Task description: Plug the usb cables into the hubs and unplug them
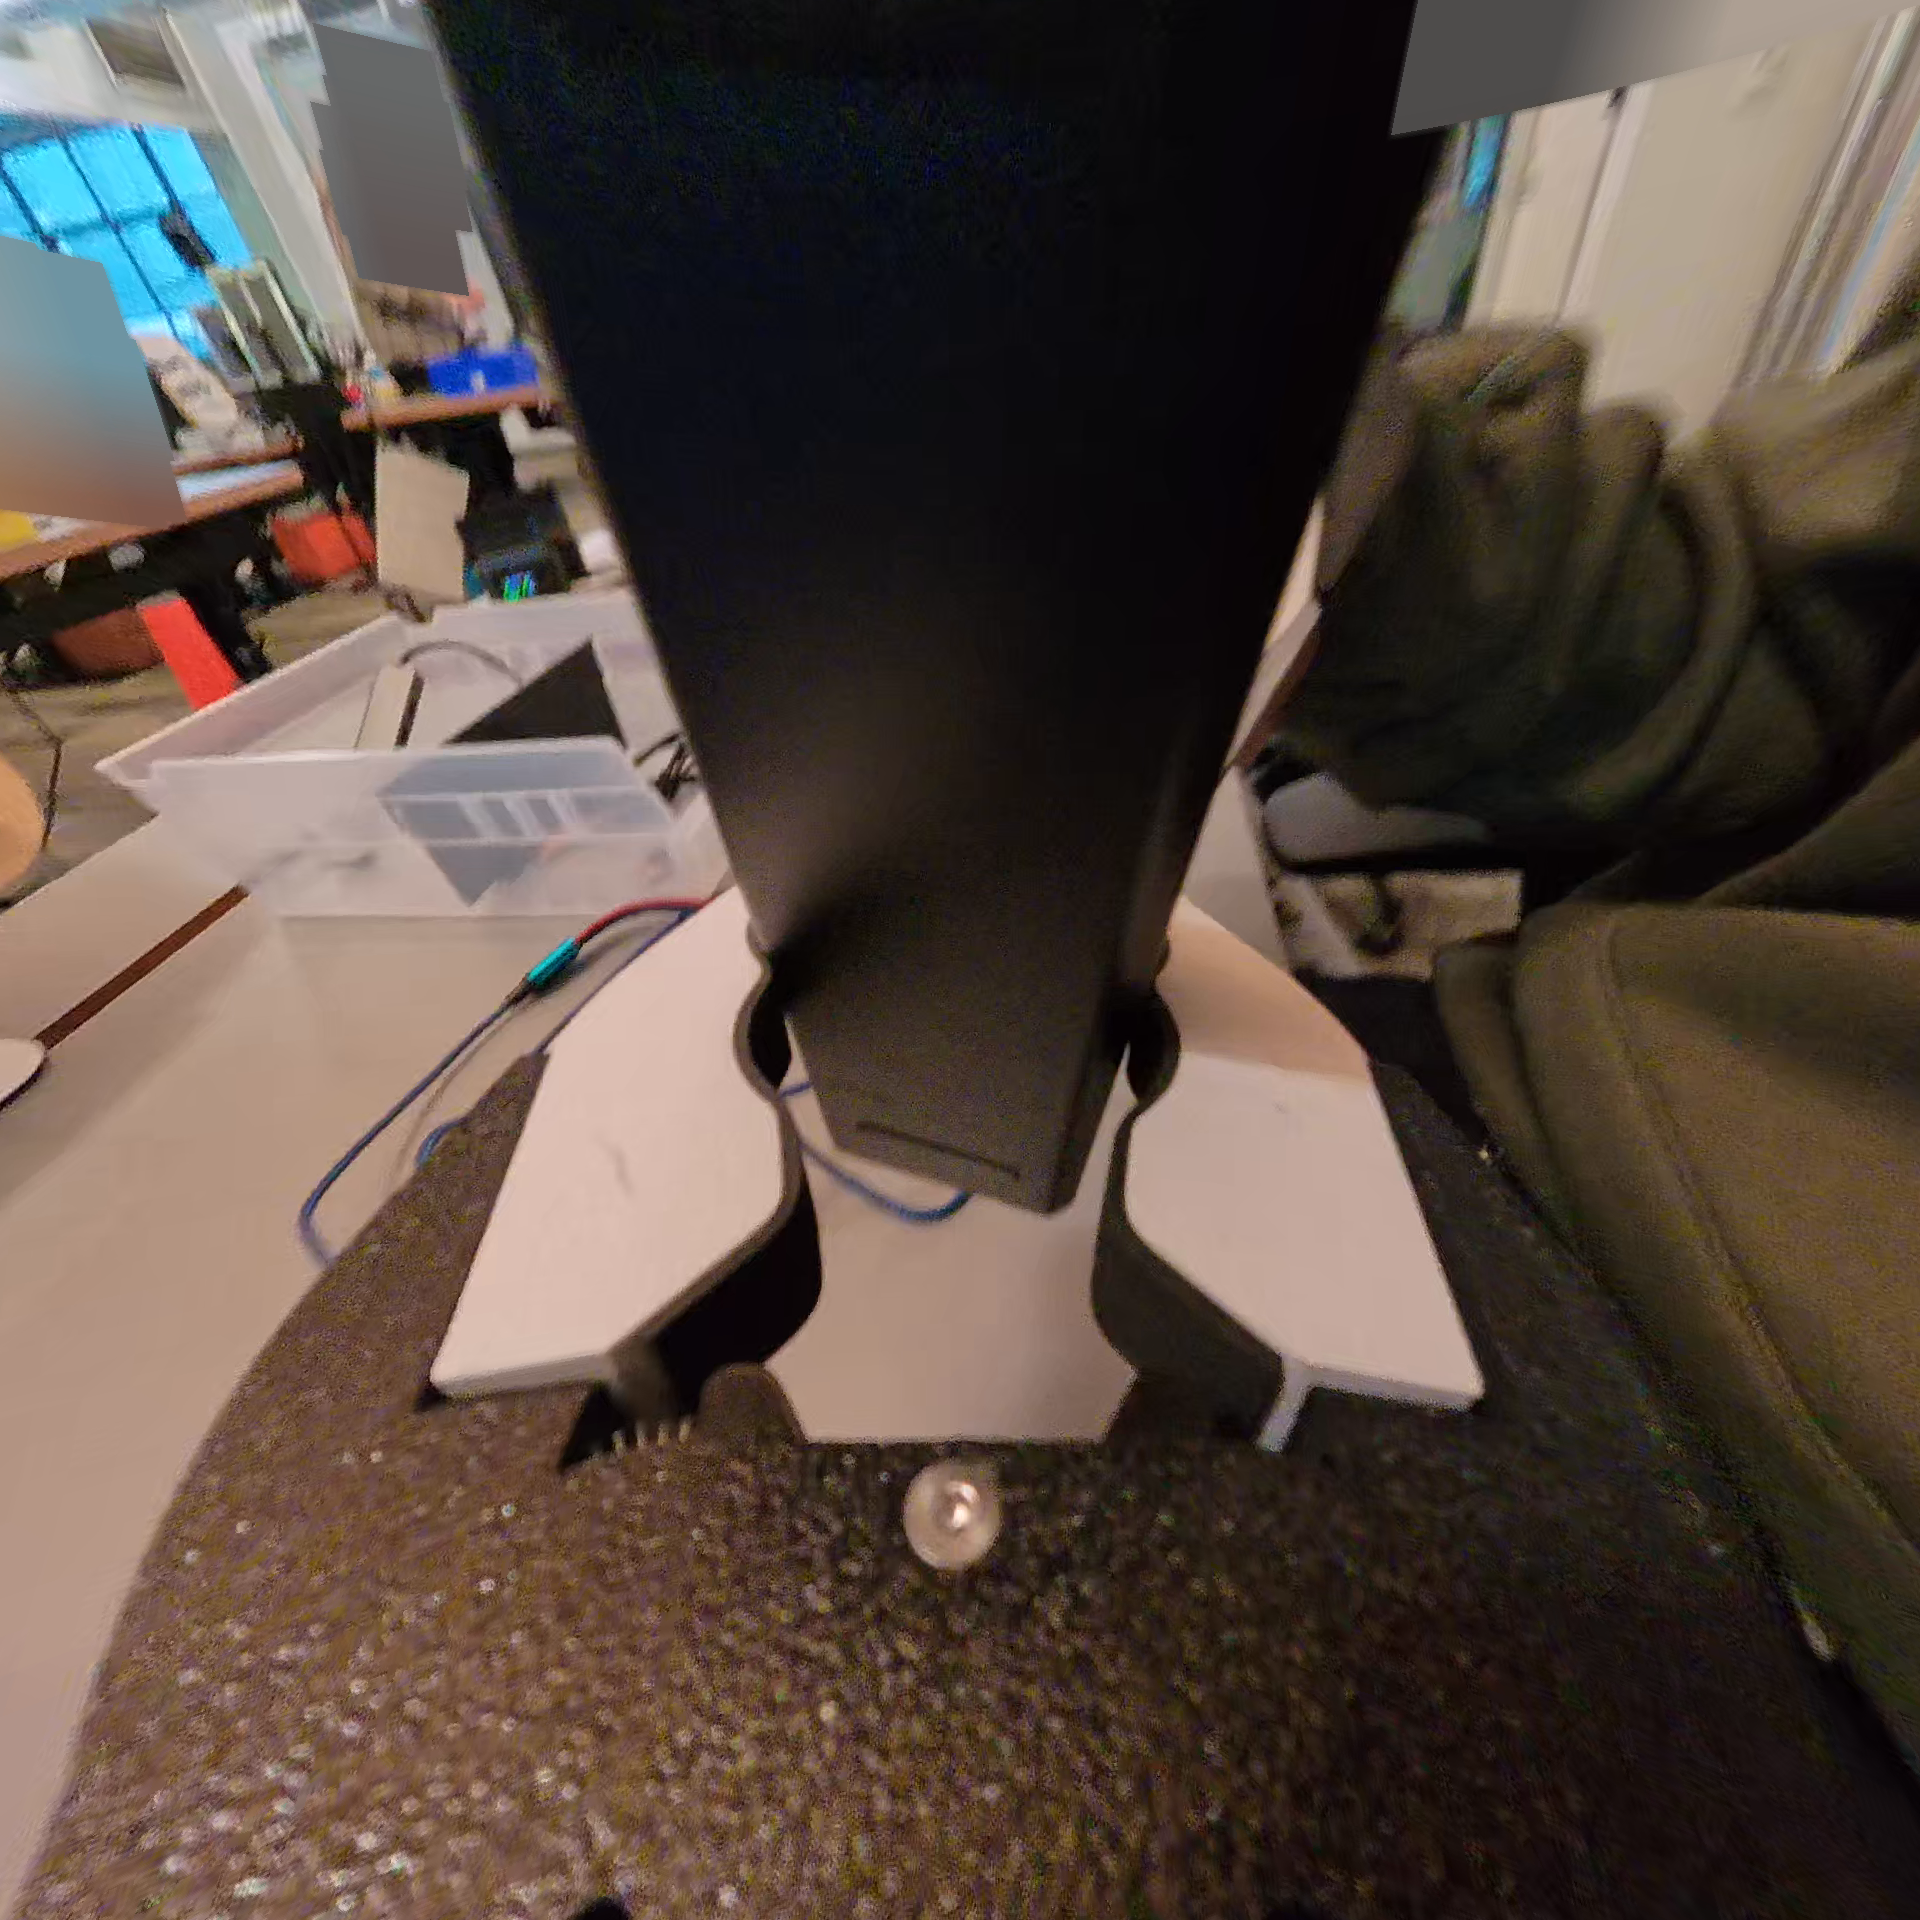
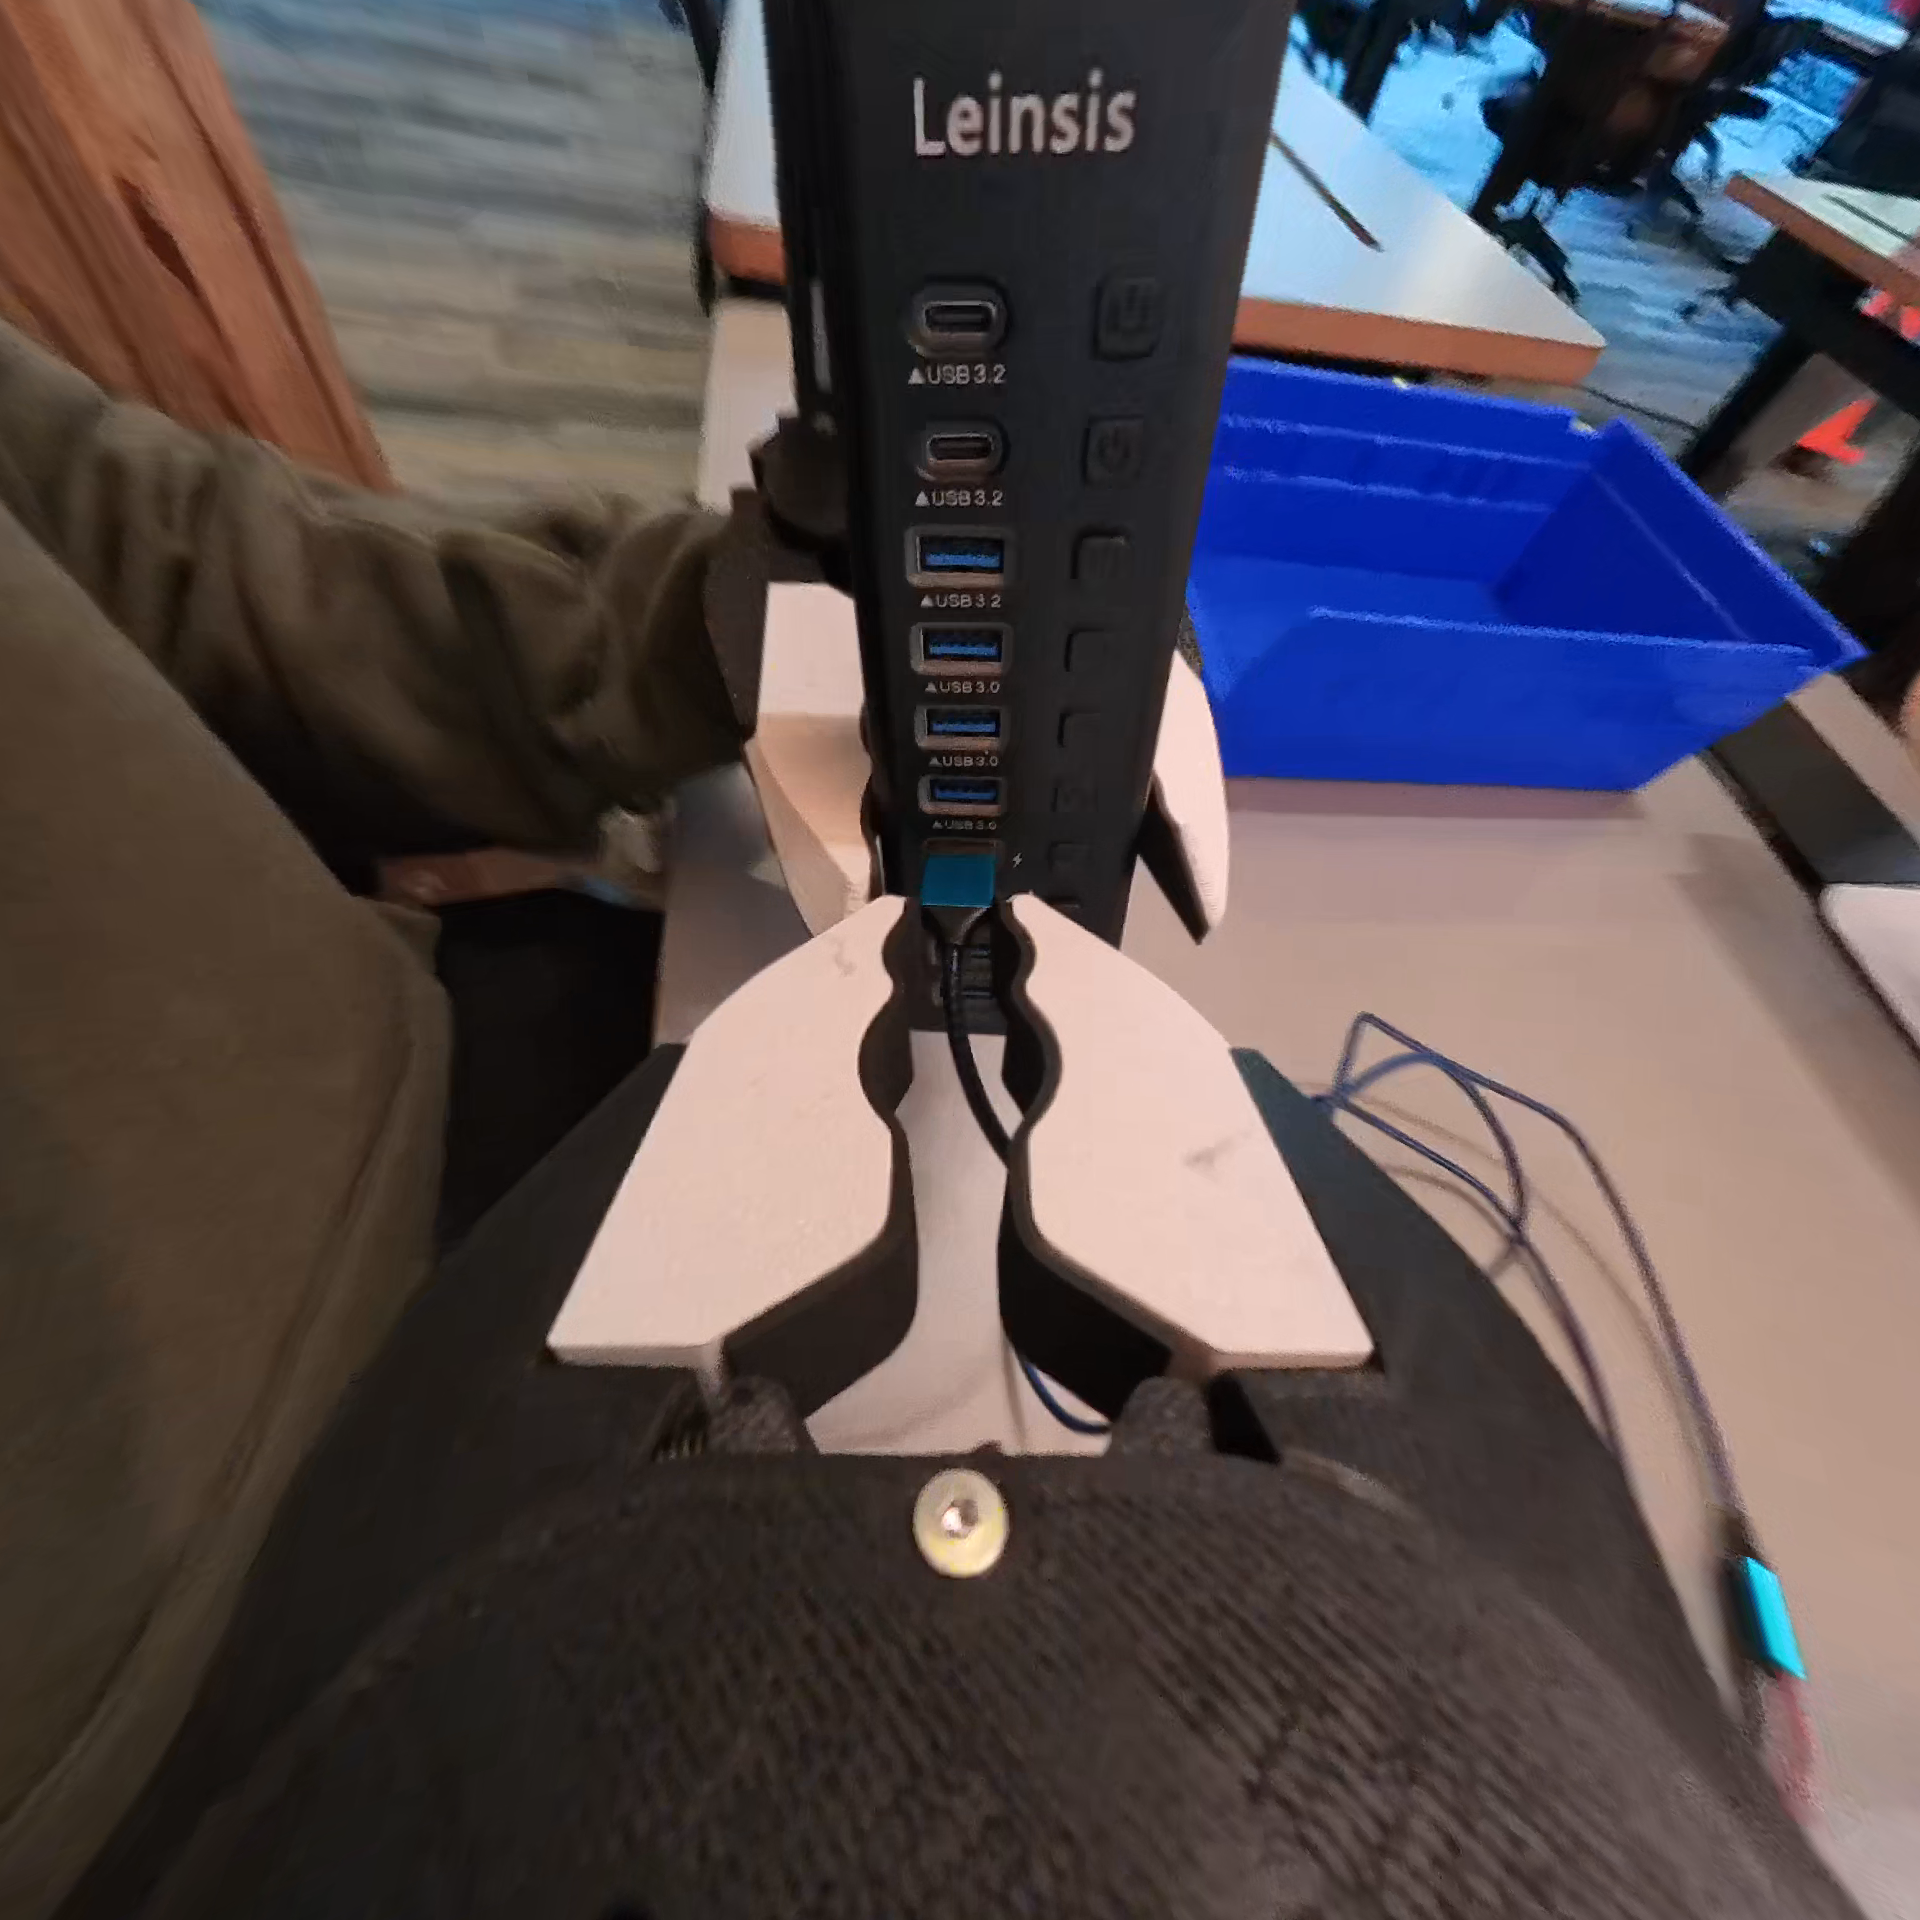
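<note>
A tall black USB hub (image 2: 1023, 416) stands upright, with a column of ports facing the right wrist camera. My left gripper (image 1: 951, 1029) is shut on the hub's lower end (image 1: 935, 582), seen from its plain back; its white fingers (image 2: 1195, 831) show either side of the hub in the right wrist view. A teal USB plug (image 2: 958, 883) sits in a low port. My right gripper (image 2: 958, 925) is closed around the dark neck just behind that plug, and its black cable (image 2: 971, 1081) runs back between the fingers. A second teal plug (image 2: 1766, 1631) lies loose on the table.
A blue bin (image 2: 1507, 603) stands behind the hub on the right. A clear plastic box (image 1: 416, 831) sits at the table's far left. Thin blue cables (image 2: 1507, 1143) loop on the grey table (image 2: 1455, 935). A person's olive sleeve (image 2: 312, 623) fills the left side. The grippers are tip to tip, or close to it.
</note>
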The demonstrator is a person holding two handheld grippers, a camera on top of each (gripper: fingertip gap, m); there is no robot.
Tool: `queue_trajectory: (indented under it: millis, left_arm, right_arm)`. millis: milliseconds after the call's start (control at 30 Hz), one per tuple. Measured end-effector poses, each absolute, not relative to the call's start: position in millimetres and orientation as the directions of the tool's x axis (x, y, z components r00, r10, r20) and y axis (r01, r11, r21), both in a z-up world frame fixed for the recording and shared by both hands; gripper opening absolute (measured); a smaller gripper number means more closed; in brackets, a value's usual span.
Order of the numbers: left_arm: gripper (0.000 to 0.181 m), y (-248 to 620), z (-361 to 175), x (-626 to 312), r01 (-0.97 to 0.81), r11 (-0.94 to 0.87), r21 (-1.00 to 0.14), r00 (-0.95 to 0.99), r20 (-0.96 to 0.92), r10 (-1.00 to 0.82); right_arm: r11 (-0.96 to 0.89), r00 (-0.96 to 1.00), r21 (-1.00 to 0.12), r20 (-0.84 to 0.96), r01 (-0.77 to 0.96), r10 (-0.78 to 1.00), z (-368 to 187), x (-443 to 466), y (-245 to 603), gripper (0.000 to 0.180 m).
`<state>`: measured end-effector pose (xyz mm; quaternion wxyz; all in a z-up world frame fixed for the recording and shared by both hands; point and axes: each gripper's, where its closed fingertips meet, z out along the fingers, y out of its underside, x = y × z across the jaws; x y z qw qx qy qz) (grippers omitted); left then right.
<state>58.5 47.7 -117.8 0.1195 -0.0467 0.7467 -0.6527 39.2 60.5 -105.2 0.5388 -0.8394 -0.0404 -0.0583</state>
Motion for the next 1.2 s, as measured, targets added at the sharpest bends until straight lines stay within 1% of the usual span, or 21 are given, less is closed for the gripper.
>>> queue_trajectory:
  millis: [33,100,167,300,433,467,567,600,733,833,933,1033,1200]
  left_arm:
    - [0.063,47.6,-111.9,55.7,0.074,0.083,-0.994,-0.974,-0.090,-0.210]
    - [0.060,52.7,-103.2,47.8,0.054,-0.003,-0.999,-0.988,-0.053,-0.145]
    - [0.060,56.5,-101.1,41.3,0.048,-0.037,-0.998,-0.994,-0.045,-0.097]
    - [0.060,56.7,-112.8,47.8,0.060,0.047,-0.997,-0.988,-0.066,-0.137]
    - [0.060,58.0,-106.7,64.2,0.084,0.023,-0.996,-0.965,-0.087,-0.249]
    - [0.059,57.2,-104.5,65.6,0.068,0.005,-0.998,-0.964,-0.067,-0.258]
    - [0.059,56.2,-98.3,68.9,0.000,-0.072,-0.997,-0.965,0.019,-0.262]
    - [0.059,55.9,-100.0,69.5,-0.010,-0.063,-0.998,-0.965,0.027,-0.262]
    - [0.060,54.3,-110.3,69.4,0.039,0.039,-0.998,-0.960,-0.049,-0.274]
    - [0.060,53.9,-108.9,72.1,0.008,0.012,-1.000,-0.958,-0.011,-0.287]
    - [0.060,57.0,-105.5,75.5,-0.022,-0.013,-1.000,-0.952,0.025,-0.305]
    - [0.060,56.0,-105.6,74.0,-0.057,-0.033,-0.998,-0.957,0.064,-0.282]
    - [0.060,54.6,-110.8,72.8,-0.088,-0.014,-0.996,-0.961,0.089,-0.260]
  right_arm:
    - [-0.373,0.996,-0.923,0.091,0.093,0.023,-102.8,37.8,61.6,0.013]
    - [-0.307,0.998,-0.951,0.029,0.044,0.054,-99.2,37.3,60.6,0.013]
    - [-0.274,0.997,-0.962,-0.001,0.020,0.078,-97.0,34.5,61.4,0.013]
    - [-0.304,0.999,-0.952,0.028,0.036,0.030,-98.1,43.5,60.4,0.012]
    - [-0.287,0.999,-0.958,0.007,-0.004,-0.037,-101.6,55.9,58.4,0.012]
    - [-0.285,0.999,-0.959,0.006,-0.006,-0.041,-102.9,56.5,57.6,0.012]
    - [-0.277,0.998,-0.961,0.005,-0.014,-0.068,-105.5,58.1,57.8,0.011]
    - [-0.290,0.997,-0.957,0.017,-0.005,-0.072,-107.7,58.2,57.4,0.011]
    - [-0.327,0.994,-0.945,0.040,0.005,-0.102,-110.6,59.7,54.1,0.011]
    - [-0.344,0.987,-0.938,0.088,0.038,-0.131,-107.3,62.5,53.7,0.012]
    - [-0.330,0.984,-0.943,0.099,0.045,-0.150,-103.3,62.5,54.1,0.011]
    - [-0.329,0.983,-0.943,0.102,0.048,-0.150,-102.6,61.4,53.4,0.011]
    - [-0.359,0.979,-0.931,0.128,0.065,-0.157,-105.7,61.1,52.4,0.011]
